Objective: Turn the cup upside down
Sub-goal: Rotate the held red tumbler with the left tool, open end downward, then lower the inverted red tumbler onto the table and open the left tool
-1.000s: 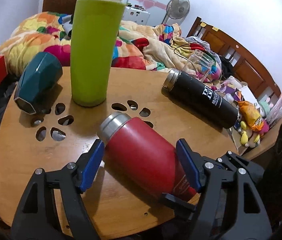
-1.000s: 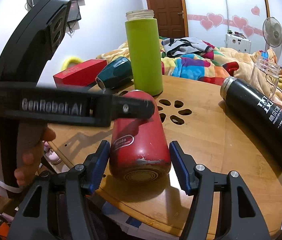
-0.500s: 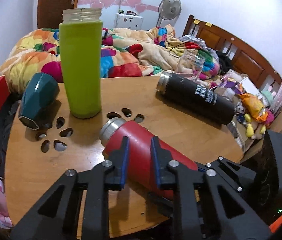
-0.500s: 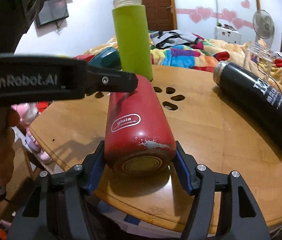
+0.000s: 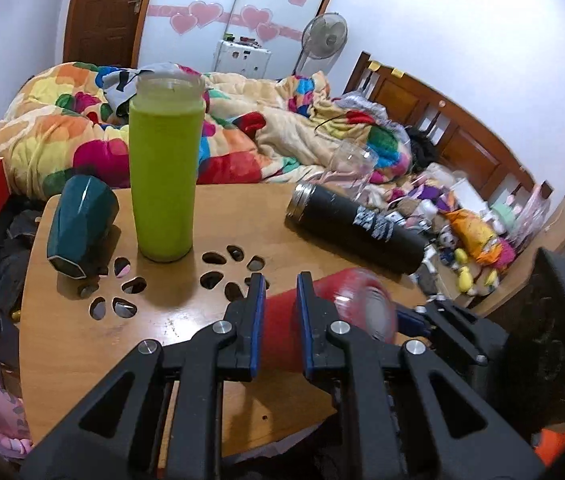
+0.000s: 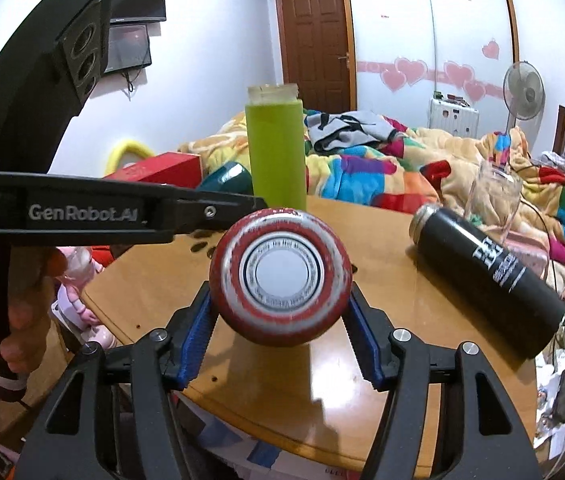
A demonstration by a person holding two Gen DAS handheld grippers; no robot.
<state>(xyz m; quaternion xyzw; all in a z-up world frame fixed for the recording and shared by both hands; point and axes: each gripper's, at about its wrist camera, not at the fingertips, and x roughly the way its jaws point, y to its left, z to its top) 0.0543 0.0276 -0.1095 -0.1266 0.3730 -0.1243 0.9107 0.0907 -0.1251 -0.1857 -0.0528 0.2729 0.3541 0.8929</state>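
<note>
The red metal cup (image 6: 280, 276) is gripped at its base end by my right gripper (image 6: 280, 320), whose blue pads press both sides; the cup's round bottom faces the right wrist camera, lifted off the round wooden table (image 6: 382, 380). In the left wrist view the red cup (image 5: 346, 312) is blurred, behind my left gripper (image 5: 280, 320), which is shut and empty, its blue pads nearly touching above the table (image 5: 82, 340). The left gripper's body (image 6: 82, 216) crosses the right wrist view just left of the cup.
A tall green bottle (image 5: 162, 176) stands upright at the back. A teal faceted cup (image 5: 80, 228) lies on its side at left. A black flask (image 5: 354, 228) lies at right, a clear glass (image 5: 348, 172) behind it. A red box (image 6: 162, 168) and bed lie beyond.
The right gripper closed on the red cup's base and lifted and tilted it, so its bottom faces the camera. The left gripper shut and pulled back from the cup.
</note>
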